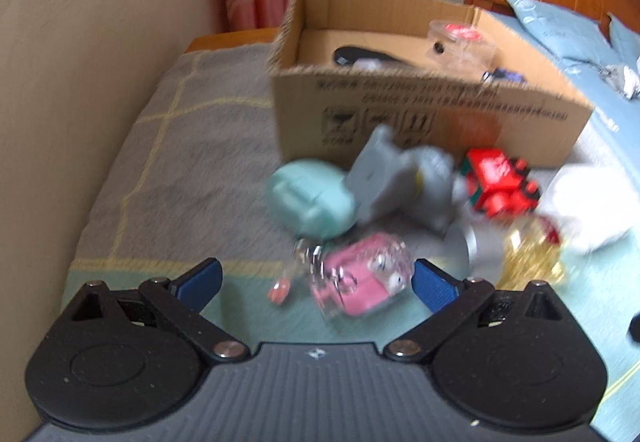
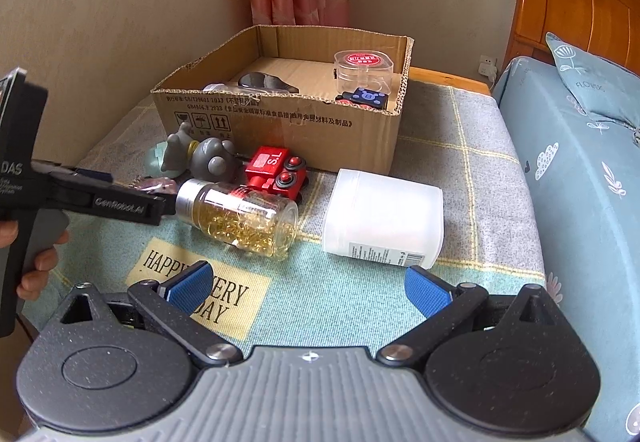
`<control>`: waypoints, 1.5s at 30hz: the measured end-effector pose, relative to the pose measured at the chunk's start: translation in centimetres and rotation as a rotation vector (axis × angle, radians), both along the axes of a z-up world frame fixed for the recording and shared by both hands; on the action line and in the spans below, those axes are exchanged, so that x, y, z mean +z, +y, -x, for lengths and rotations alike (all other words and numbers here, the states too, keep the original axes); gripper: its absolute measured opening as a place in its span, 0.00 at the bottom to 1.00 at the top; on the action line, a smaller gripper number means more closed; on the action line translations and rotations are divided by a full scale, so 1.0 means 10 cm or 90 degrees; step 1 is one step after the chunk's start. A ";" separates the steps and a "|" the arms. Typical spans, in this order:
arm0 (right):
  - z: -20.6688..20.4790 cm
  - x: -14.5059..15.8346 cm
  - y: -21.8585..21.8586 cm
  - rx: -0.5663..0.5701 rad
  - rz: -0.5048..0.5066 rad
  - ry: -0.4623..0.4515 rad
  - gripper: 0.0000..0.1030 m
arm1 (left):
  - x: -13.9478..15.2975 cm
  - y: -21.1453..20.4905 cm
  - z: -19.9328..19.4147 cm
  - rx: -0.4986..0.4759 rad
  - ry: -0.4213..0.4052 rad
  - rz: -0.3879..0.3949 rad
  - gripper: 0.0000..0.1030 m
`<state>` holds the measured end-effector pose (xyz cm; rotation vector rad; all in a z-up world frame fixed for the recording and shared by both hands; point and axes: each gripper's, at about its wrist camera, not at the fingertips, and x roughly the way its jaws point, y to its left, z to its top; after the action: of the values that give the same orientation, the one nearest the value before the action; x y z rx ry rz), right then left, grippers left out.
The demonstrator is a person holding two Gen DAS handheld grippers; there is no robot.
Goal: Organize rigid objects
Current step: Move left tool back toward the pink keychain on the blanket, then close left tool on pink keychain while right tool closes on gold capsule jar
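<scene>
The bed [image 2: 460, 146], under its grey and teal blanket, carries everything. At the far end sits an open cardboard box [image 2: 280, 130] with a few things in it already, a clear lidded tub [image 2: 364, 72] among them. Just in front of the box lies the unsorted clutter: a white plastic container [image 2: 384, 218] on its side, a glass bottle of gold beads [image 2: 244, 218] also lying down, a red toy robot [image 2: 276, 172], a grey toy figure [image 2: 208, 158], a mint-green case [image 1: 308, 202] and a small pink trinket [image 1: 360, 278].

The left gripper [image 1: 316, 282] hangs over the pink trinket with its jaws spread wide and nothing between them. The right gripper [image 2: 306, 288] waits near the white container, equally wide and empty.

The left view is blurred, so I would steady that hand first, then bring the blue pads down either side of the trinket's solid body, not its dangling bits, and close gently before lifting it to the box.
</scene>
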<state>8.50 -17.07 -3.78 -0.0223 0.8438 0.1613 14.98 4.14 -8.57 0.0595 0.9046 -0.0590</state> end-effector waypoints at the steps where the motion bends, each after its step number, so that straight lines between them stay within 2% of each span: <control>1: 0.00 -0.01 0.00 0.001 0.001 0.003 1.00 | -0.02 0.03 0.03 0.004 0.002 -0.010 0.98; 2: 0.00 -0.03 0.01 0.001 0.002 0.005 1.00 | -0.05 0.06 0.06 0.007 0.002 -0.017 0.98; 7: -0.03 -0.11 0.03 0.005 0.003 0.019 1.00 | -0.09 0.28 0.19 0.031 -0.014 0.028 0.99; 13: -0.07 -0.21 0.06 0.012 0.006 0.035 1.00 | -0.13 0.26 0.26 0.035 -0.046 0.025 1.00; 21: -0.09 -0.43 0.03 0.021 -0.005 0.073 1.00 | -0.12 0.21 0.24 0.042 -0.051 0.025 0.99; 29: -0.05 -0.49 0.14 0.037 0.047 0.055 1.00 | -0.10 0.11 0.26 0.039 -0.054 0.025 0.97; 32: -0.03 -0.50 0.14 0.041 0.048 0.048 1.00 | -0.08 0.07 0.27 0.031 -0.065 0.024 0.91; 34: -0.02 -0.50 0.13 0.044 0.047 0.045 1.00 | -0.06 0.05 0.27 0.024 -0.069 0.022 0.78; 38: -0.03 -0.50 0.12 0.048 0.046 0.042 1.00 | -0.04 -0.01 0.27 0.006 -0.077 0.014 0.68; 42: -0.04 -0.50 0.12 0.050 0.046 0.040 1.00 | -0.04 -0.01 0.25 -0.003 -0.076 0.025 0.50; 45: -0.04 -0.50 0.13 0.052 0.044 0.039 1.00 | -0.02 0.03 0.24 0.000 -0.067 0.033 0.48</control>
<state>8.91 -15.79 -8.80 -0.1171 0.9098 0.2098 12.60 4.45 -8.73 0.0139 0.7975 -0.0795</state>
